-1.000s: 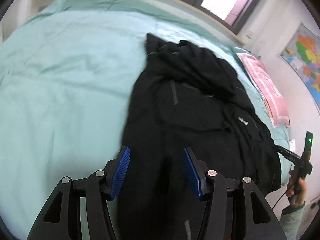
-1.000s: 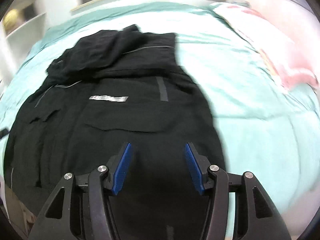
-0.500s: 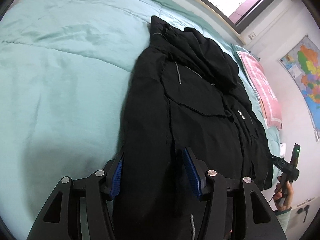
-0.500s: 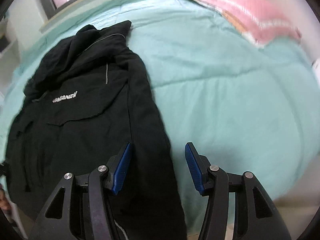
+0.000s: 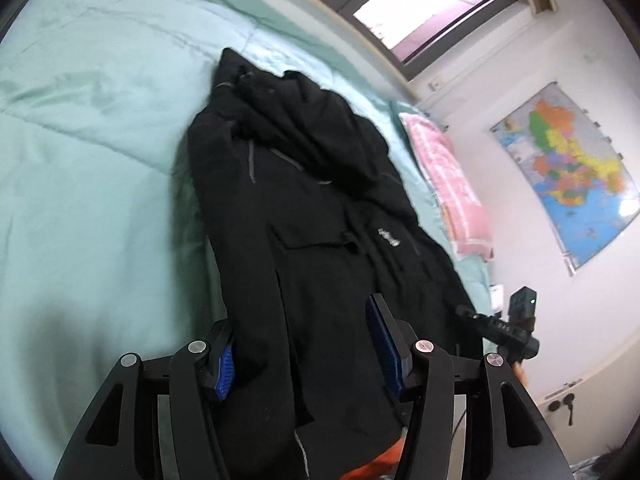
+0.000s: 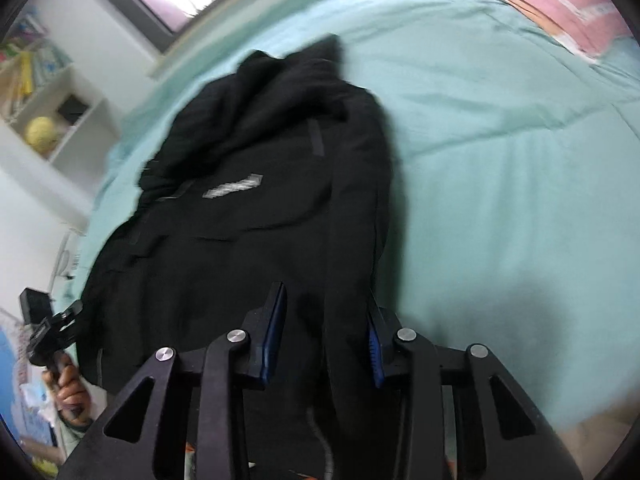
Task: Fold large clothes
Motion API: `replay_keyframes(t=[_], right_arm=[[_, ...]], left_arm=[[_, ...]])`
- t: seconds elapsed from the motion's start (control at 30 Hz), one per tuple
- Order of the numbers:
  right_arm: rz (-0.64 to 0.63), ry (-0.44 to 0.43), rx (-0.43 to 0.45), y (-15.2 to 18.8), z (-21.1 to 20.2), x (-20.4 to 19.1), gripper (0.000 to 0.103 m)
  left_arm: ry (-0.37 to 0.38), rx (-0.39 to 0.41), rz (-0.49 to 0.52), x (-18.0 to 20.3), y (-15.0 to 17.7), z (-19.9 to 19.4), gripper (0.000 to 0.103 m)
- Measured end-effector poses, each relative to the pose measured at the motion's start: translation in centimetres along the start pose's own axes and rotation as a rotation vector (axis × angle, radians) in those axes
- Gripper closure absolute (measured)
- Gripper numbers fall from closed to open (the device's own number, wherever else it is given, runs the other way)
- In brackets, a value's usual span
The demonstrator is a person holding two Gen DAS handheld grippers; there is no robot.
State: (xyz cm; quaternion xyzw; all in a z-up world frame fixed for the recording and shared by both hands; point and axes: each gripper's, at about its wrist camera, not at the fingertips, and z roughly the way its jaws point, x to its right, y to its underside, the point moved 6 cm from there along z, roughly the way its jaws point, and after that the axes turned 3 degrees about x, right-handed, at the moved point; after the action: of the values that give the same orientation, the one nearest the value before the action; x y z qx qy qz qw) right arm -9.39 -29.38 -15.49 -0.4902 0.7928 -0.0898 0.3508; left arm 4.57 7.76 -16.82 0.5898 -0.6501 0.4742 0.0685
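Observation:
A large black jacket lies lengthwise on a teal bed, hood at the far end. It also shows in the right wrist view. My left gripper is open at the jacket's near hem, its jaws astride the left side of the fabric, which covers part of the left pad. My right gripper is open with its jaws astride the jacket's near right edge. The other gripper shows small at the frame edge in each view.
A pink pillow lies at the bed's right side below a wall map. A window is behind the bed. White shelves stand to the left in the right wrist view. Teal bedding spreads right of the jacket.
Both grippers moved down to the jacket's near hem and apart toward its two sides. The fabric now lies between each pair of jaws. The right jaws have narrowed somewhat.

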Motion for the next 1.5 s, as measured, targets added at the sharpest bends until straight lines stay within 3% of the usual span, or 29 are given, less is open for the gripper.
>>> replay_keyframes(t=[0.17,0.33,0.43,0.47,0.53,0.67,0.83,0.97,1.17,1.37,1.5], right_arm=[[-0.017,0.039,-0.023,1.4,0.7,-0.5,0.062],[-0.112,0.144,-0.103,5.4,0.3,-0.3,0.061],[-0.144,0.156,-0.115,7.3,-0.2,-0.9,0.061],[-0.147,0.158,-0.107,7.6,-0.4,-1.1,0.061],[-0.141,0.179,-0.082,7.4,-0.6,-1.4,0.078],[-0.115,0.136,-0.015,5.9,-2.5,-2.4,0.087],[-0.069,-0.002,0.038,1.7,-5.3,-3.0,0.089],[-0.054,-0.096,0.093,-2.9,-6.8,-3.8,0.089],[-0.044,-0.156,0.17,-11.5,-6.3,-5.5,0.089],[-0.008,-0.147,0.224,-20.5,-2.8,-6.3,0.088],[0.025,-0.092,0.252,-25.5,2.5,-5.5,0.088]], left_arm=[[-0.026,-0.021,-0.059,-1.4,2.9,0.2,0.046],[-0.051,-0.066,-0.053,-1.9,7.5,-1.0,0.046],[-0.056,-0.041,-0.064,-2.1,7.6,-1.5,0.048],[-0.052,-0.031,-0.072,-2.2,7.3,-1.6,0.065],[-0.061,-0.012,-0.062,-2.0,6.5,-1.7,0.09],[-0.049,0.044,-0.029,-0.8,4.6,-3.1,0.092],[0.039,0.106,-0.036,0.7,0.4,-5.1,0.092],[0.112,0.158,-0.055,1.7,-4.9,-5.5,0.091],[0.129,0.215,-0.029,2.9,-13.1,-3.6,0.09],[0.05,0.259,0.032,3.3,-21.2,1.0,0.089],[-0.097,0.293,0.084,2.0,-25.4,6.0,0.086]])
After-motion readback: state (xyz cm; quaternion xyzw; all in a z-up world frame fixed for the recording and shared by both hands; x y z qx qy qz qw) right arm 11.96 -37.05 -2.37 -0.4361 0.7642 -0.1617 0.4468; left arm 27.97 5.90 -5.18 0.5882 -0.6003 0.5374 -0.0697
